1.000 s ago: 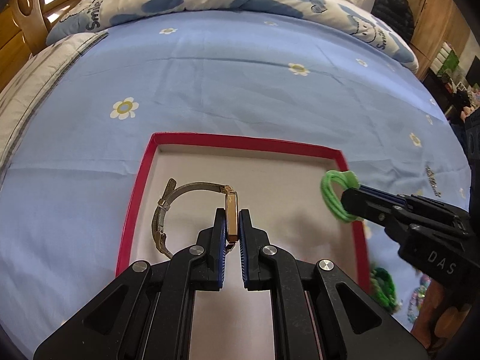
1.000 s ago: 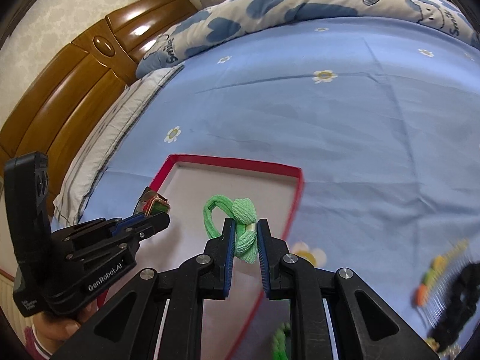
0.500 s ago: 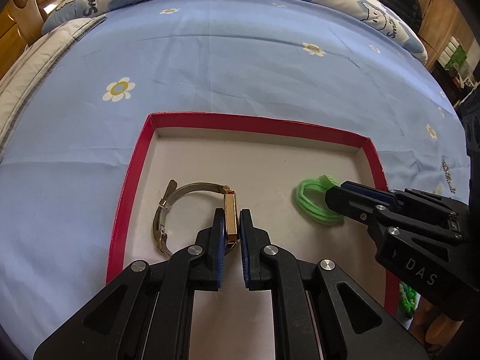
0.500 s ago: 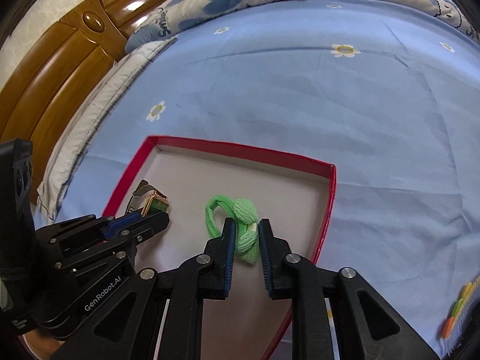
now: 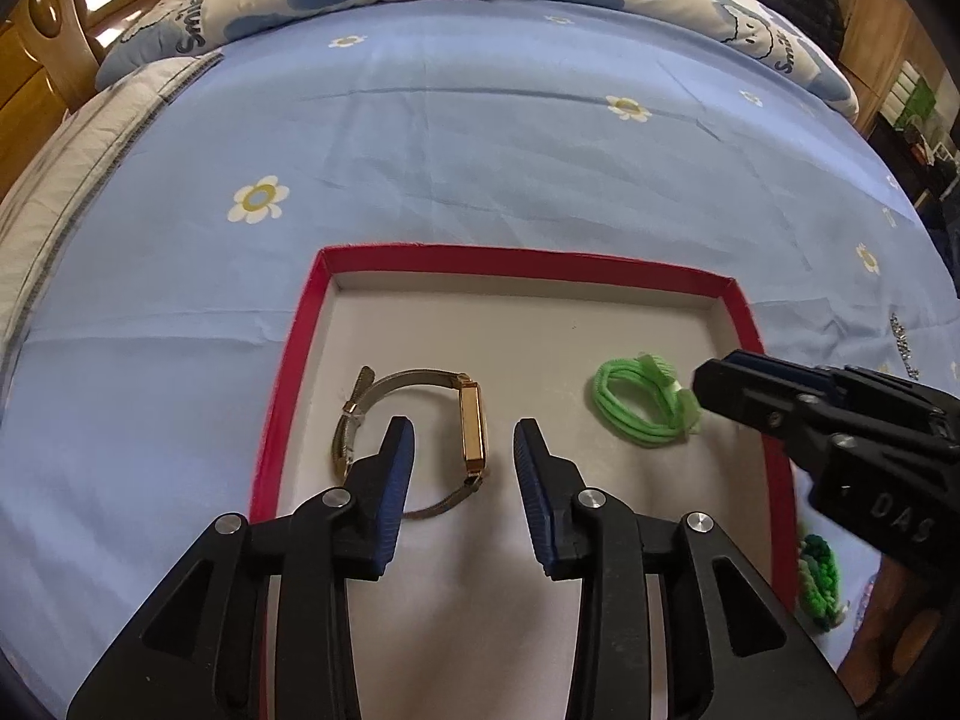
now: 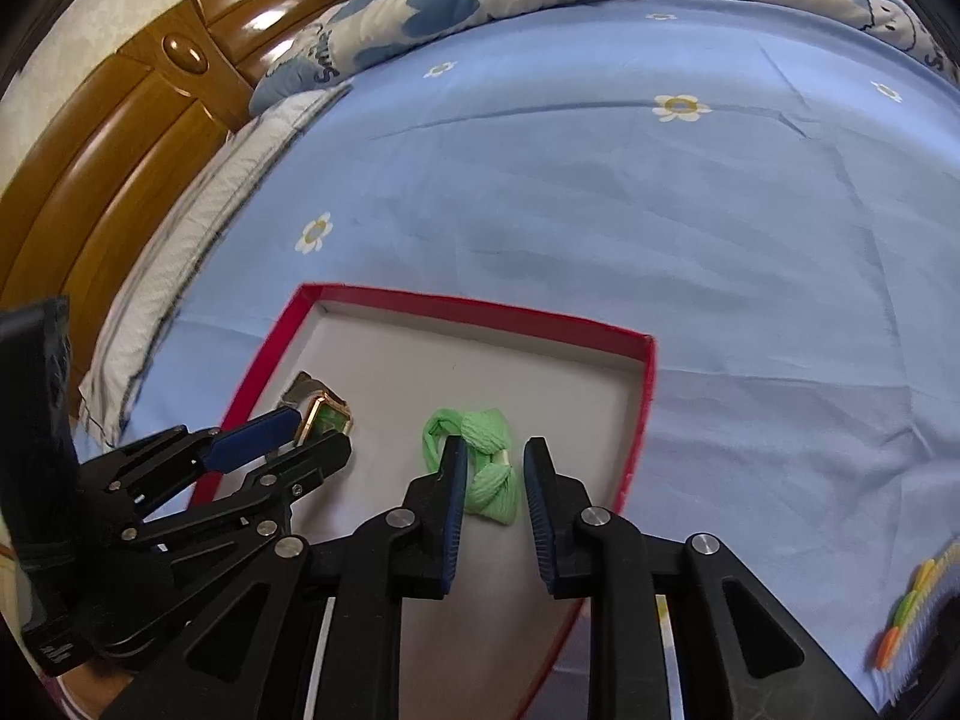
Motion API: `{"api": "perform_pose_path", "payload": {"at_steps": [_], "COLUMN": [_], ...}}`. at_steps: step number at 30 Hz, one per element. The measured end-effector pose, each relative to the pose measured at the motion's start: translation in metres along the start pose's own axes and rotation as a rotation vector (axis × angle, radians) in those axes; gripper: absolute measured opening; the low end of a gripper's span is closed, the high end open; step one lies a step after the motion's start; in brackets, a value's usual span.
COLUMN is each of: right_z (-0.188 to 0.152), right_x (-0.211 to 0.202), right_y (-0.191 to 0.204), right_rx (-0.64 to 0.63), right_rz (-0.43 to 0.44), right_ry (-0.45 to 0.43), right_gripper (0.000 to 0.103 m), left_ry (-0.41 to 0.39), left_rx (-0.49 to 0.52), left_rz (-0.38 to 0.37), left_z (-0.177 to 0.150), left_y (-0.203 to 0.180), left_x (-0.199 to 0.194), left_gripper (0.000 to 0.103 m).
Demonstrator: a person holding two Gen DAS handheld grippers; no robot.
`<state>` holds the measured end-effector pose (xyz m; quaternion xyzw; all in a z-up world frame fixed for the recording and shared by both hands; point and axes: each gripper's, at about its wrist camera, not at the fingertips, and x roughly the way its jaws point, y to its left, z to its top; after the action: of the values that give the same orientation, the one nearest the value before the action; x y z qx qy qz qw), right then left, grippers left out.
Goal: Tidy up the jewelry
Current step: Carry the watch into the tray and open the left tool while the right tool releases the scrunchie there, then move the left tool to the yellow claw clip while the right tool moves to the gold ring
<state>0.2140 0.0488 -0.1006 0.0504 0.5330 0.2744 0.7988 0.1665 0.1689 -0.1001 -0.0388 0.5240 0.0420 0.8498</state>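
A red-rimmed tray [image 5: 288,384] with a pale floor lies on the blue bedsheet. A gold watch with a mesh band [image 5: 471,420] lies in its left part, between the open jaws of my left gripper [image 5: 462,438], which no longer hold it. A light green hair tie [image 5: 642,405] lies in the right part. In the right wrist view the hair tie [image 6: 489,480] lies between the open jaws of my right gripper [image 6: 495,453], released. The watch [image 6: 324,417] and tray rim [image 6: 642,420] show there too.
A darker green hair tie [image 5: 819,576] lies on the sheet right of the tray. A comb with coloured beads [image 6: 912,606] lies at the right edge of the right wrist view. A wooden headboard [image 6: 120,138] and pillows stand behind.
Both grippers lowered their items into the tray and opened. The watch and the light green hair tie now lie loose on the tray floor.
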Motion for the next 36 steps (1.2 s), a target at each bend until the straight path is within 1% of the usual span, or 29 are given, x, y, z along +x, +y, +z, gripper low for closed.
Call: {"api": "perform_pose_path", "payload": {"at_steps": [1,5,6,7,9,17,24,27,36], "right_z": [-0.001,-0.009,-0.013,-0.016,-0.023,-0.051,-0.080,-0.092,-0.129], "right_x": [-0.005,-0.026,-0.034,-0.040,-0.051,-0.091,-0.138,-0.155,-0.185], "right_y": [-0.001,-0.004,-0.006,-0.008,-0.013,-0.039,-0.076,-0.093,-0.138], "right_rx": [0.001,0.014,0.021,0.023,0.030,0.079,0.134,0.161,0.246], "right_rz": [0.004,0.018,0.022,0.024,0.022,-0.007,-0.057,-0.082,-0.141], "right_ry": [-0.009,-0.039,-0.048,-0.056,-0.066,-0.102,-0.151,-0.168,-0.198], "right_gripper": [0.026,0.027,0.030,0.034,0.039,0.039,0.039,0.040,0.040], "left_ry": [-0.008,-0.042,-0.052,-0.060,-0.070,-0.091,-0.080,-0.076,-0.055], "left_rx": [-0.001,-0.023,-0.032,-0.040,-0.051,-0.068,-0.029,-0.006,0.065], "left_rz": [0.003,-0.006,-0.006,-0.013,-0.028,-0.094,-0.154,-0.168,-0.206], "left_z": [-0.001,-0.004,-0.005,-0.008,-0.012,-0.034,-0.050,-0.056,-0.072], "left_y": [0.000,0.000,0.000,-0.001,-0.004,-0.030,-0.069,-0.084,-0.128], "left_x": [-0.005,-0.026,-0.031,-0.037,-0.046,-0.076,-0.089,-0.092,-0.097], "left_gripper": [0.033,0.040,0.041,0.041,0.040,0.041,0.042,0.043,0.043]}}
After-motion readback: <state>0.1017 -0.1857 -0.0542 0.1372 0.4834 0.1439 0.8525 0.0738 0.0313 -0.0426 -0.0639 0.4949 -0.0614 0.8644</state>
